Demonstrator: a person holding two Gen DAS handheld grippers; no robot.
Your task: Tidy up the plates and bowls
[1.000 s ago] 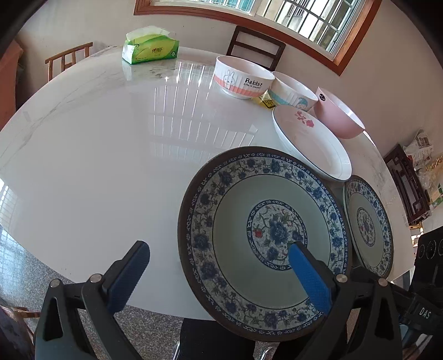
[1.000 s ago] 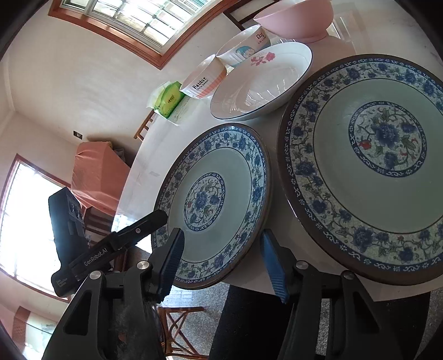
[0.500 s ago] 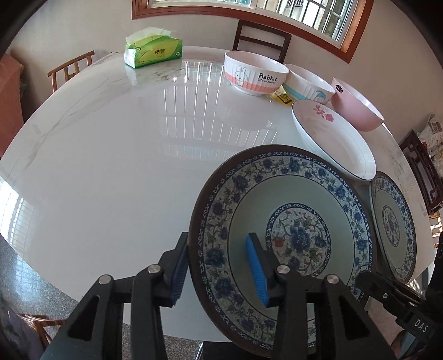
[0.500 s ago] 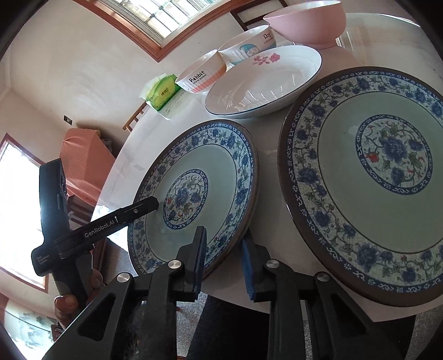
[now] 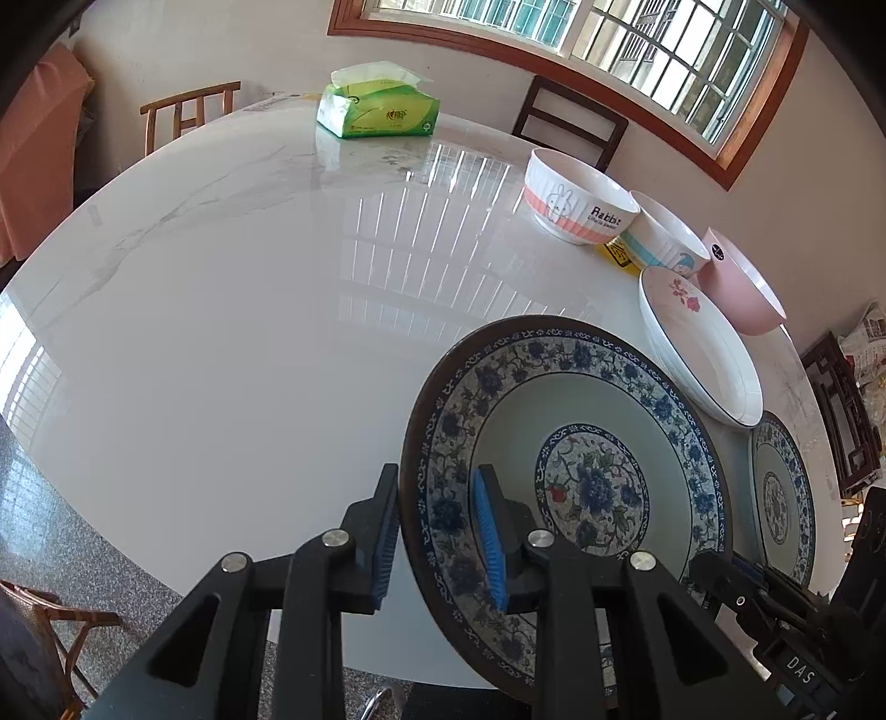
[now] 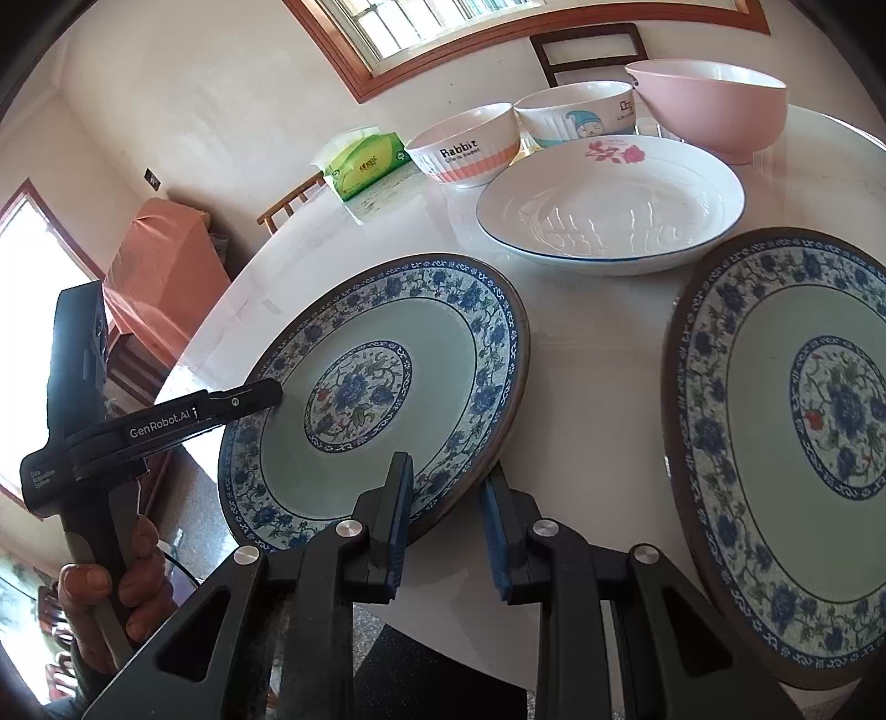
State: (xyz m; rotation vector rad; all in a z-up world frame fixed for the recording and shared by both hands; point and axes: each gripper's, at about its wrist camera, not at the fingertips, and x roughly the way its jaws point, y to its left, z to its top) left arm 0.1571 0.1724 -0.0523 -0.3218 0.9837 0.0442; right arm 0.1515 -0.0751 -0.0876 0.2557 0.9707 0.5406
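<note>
- The blue-flowered plate (image 5: 565, 443) sits low and right of centre in the left wrist view, and left of centre in the right wrist view. It has a dark brown edge, a band of blue blossoms and vines, a pale green well and a round flower medallion with one red bud. It looks tilted, with its near edge raised off the table (image 5: 221, 310).
- The left gripper (image 5: 437, 531) has just been closing its jaws, which now clamp the plate's left rim, one blue pad under it and one over the patterned band.
- The right gripper (image 6: 446, 520) straddles the same plate's near-right rim, jaws clamped on it.
- A second matching plate (image 6: 792, 443) lies flat at the right of the right wrist view, well apart from the held one.
- Behind them, a white dish (image 6: 609, 210) with a pink flower, then three bowls in a row: a rabbit bowl (image 6: 465, 147), a cartoon bowl (image 6: 576, 113), a pink bowl (image 6: 714, 108).
- The table is round, glossy white marble mirroring a barred window (image 5: 609, 50); a green tissue pack (image 5: 379, 105) sits at its far edge, with wooden chairs (image 5: 188, 113) beyond.
</note>
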